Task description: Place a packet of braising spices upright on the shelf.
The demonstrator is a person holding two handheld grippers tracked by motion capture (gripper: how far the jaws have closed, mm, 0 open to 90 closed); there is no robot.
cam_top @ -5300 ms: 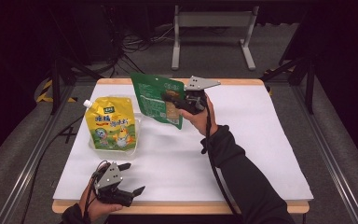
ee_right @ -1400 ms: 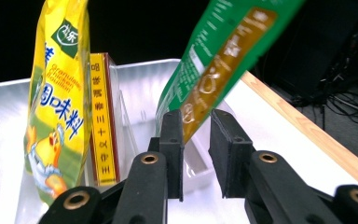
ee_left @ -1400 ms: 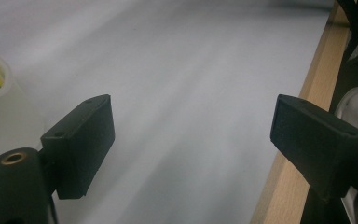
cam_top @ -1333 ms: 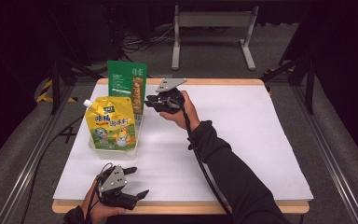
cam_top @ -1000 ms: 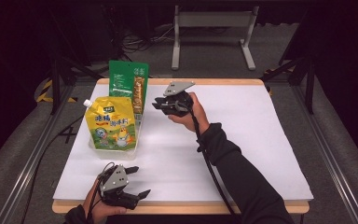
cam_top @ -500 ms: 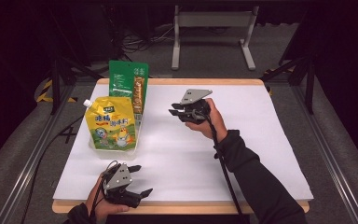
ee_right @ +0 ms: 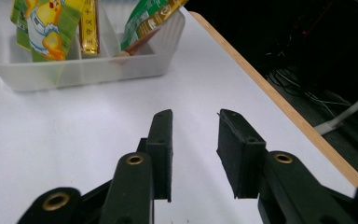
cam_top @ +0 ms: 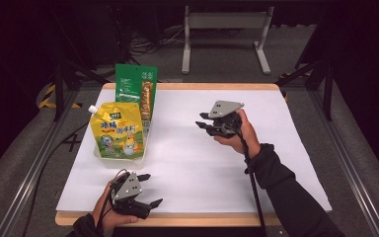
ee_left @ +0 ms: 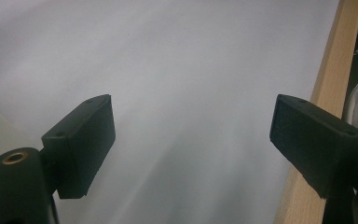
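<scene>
High view: the right gripper [cam_top: 205, 124], fingers parted and empty after just opening, hung well clear of the green packet [cam_top: 135, 94] standing with the yellow pouch [cam_top: 117, 131] in the clear tray [ee_right: 88, 70]. Left gripper [cam_top: 148, 190] rested open near the worktop [cam_top: 202, 168] edge; little seemed left.

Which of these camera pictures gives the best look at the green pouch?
The high view: the green pouch stands upright behind the yellow pouch, its whole front facing the camera. The right gripper view catches just its lower part inside the clear bin.
</scene>
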